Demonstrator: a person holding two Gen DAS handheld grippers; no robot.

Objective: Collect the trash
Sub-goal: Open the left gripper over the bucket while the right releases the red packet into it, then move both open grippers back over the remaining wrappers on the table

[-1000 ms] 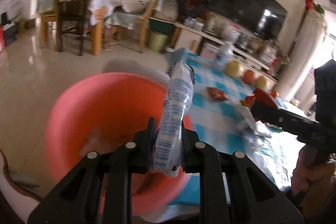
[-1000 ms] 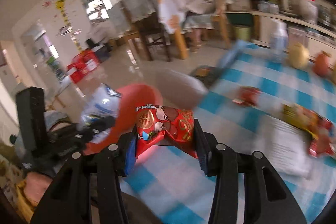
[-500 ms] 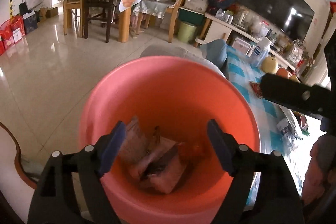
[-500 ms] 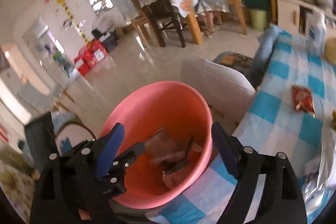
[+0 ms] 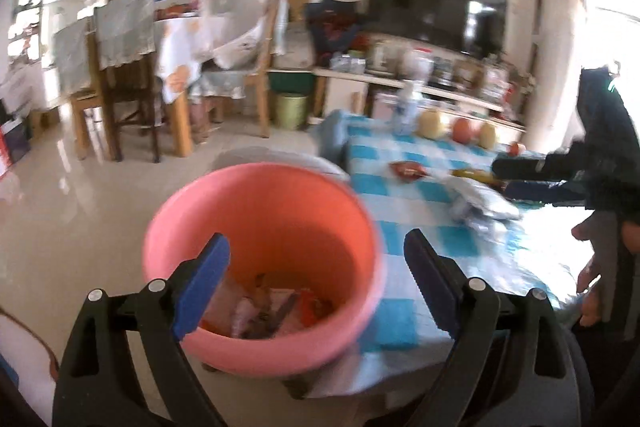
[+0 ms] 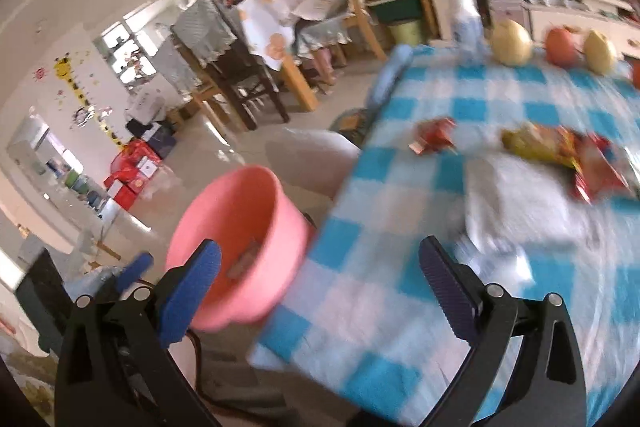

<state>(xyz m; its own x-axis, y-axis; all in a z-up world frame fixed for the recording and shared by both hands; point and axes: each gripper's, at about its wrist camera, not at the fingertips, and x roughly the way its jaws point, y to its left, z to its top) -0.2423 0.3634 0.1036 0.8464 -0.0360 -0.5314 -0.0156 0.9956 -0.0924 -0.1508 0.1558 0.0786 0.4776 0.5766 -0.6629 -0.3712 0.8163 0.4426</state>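
Note:
A pink bucket [image 5: 256,219] stands beside the table's left edge, with several wrappers [image 5: 264,311] lying in its bottom. My left gripper [image 5: 316,287] is open and empty just above and in front of the bucket. My right gripper [image 6: 320,291] is open and empty over the table's near corner, with the bucket [image 6: 240,239] to its left. On the blue-checked tablecloth [image 6: 400,267] lie a small red wrapper [image 6: 434,135], a yellow-and-red snack bag [image 6: 560,151] and a silvery bag [image 5: 480,203].
Fruit [image 6: 510,41] and a bottle [image 6: 464,15] stand at the table's far edge. A grey chair back [image 6: 316,159] sits behind the bucket. A dining table with wooden chairs [image 5: 132,67] stands across the tiled floor. A TV shelf [image 5: 420,79] lines the far wall.
Both grippers opened and dropped their wrappers into the bucket. The left gripper has since drawn back from the bucket; the right has swung right, over the table.

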